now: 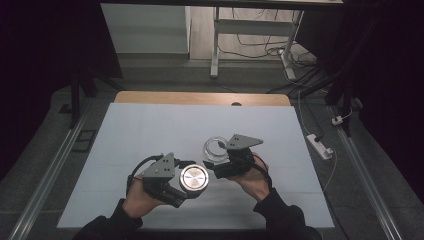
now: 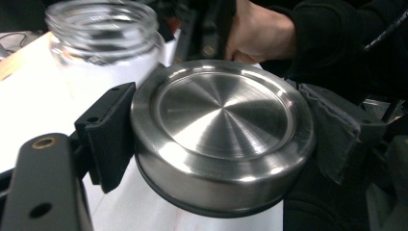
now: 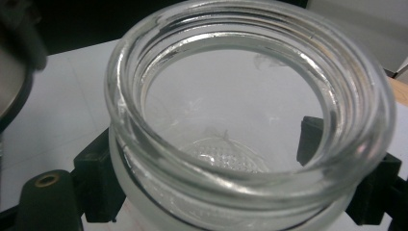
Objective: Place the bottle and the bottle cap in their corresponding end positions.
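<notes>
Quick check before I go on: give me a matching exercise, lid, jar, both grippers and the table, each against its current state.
Things:
1. metal lid
2. glass jar
3. right gripper
4. table

States:
A. shut around the jar below its neck
B. open and empty, threads bare
C. white-topped, bearing the jar
D. clamped at its rim by the left gripper, off the jar

Pairs: 1-D, 2-B, 3-A, 4-C
</notes>
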